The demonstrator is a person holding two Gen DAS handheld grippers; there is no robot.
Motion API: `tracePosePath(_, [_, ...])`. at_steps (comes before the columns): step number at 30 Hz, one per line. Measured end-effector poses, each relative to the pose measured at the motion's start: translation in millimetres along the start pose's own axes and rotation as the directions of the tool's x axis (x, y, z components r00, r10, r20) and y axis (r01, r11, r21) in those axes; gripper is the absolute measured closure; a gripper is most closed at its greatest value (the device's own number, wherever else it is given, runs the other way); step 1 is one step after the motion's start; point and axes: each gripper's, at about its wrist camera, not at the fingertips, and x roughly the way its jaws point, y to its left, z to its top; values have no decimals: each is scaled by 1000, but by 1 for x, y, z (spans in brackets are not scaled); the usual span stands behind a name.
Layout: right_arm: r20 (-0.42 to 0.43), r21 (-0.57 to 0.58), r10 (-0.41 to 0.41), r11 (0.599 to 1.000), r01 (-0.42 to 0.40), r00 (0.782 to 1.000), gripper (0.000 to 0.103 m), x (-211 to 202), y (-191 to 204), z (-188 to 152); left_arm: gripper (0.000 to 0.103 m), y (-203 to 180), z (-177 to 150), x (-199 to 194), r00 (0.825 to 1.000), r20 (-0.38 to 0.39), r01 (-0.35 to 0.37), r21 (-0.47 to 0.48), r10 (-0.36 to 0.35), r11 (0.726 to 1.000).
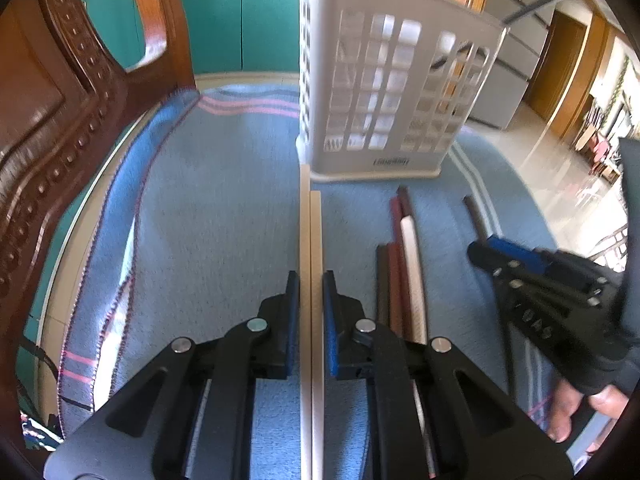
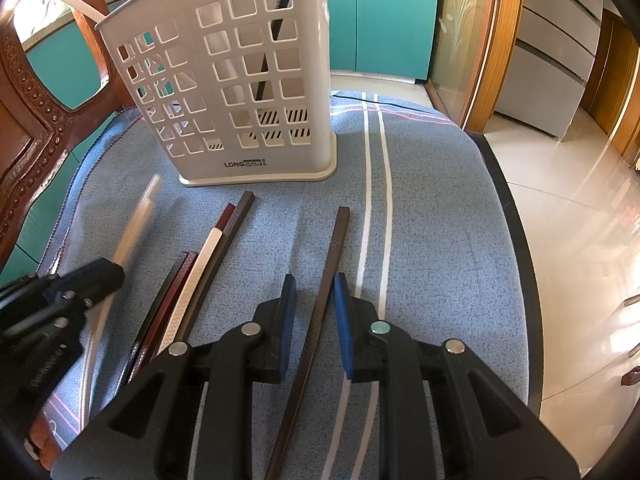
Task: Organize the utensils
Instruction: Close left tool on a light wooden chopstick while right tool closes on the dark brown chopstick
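My left gripper (image 1: 311, 280) is shut on a pair of cream chopsticks (image 1: 311, 220) that point toward the white slotted utensil holder (image 1: 380, 100). In the right wrist view the same gripper (image 2: 92, 280) and its cream chopsticks (image 2: 136, 220) are blurred at the left. My right gripper (image 2: 314, 280) stands open over a dark brown chopstick (image 2: 332, 256) that lies on the cloth between its jaws, closer to the right pad. A bundle of dark, red and white chopsticks (image 2: 200, 272) lies between the two grippers. The holder (image 2: 240, 80) has sticks standing in it.
A blue striped cloth (image 2: 440, 200) covers the round table, whose dark edge (image 2: 516, 240) drops to a shiny tiled floor (image 2: 580, 240) on the right. A carved wooden chair back (image 1: 48, 120) rises at the left. Teal cabinets (image 1: 240, 20) stand behind. A person's fingers (image 1: 568, 412) hold the right gripper.
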Motion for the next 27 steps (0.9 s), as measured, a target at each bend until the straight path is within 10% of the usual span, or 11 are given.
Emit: tracePosePath(27, [-3, 1, 6, 1000, -6, 1000, 83, -1, -3, -1, 90, 20, -10, -2, 997, -74, -39, -22, 38, 999])
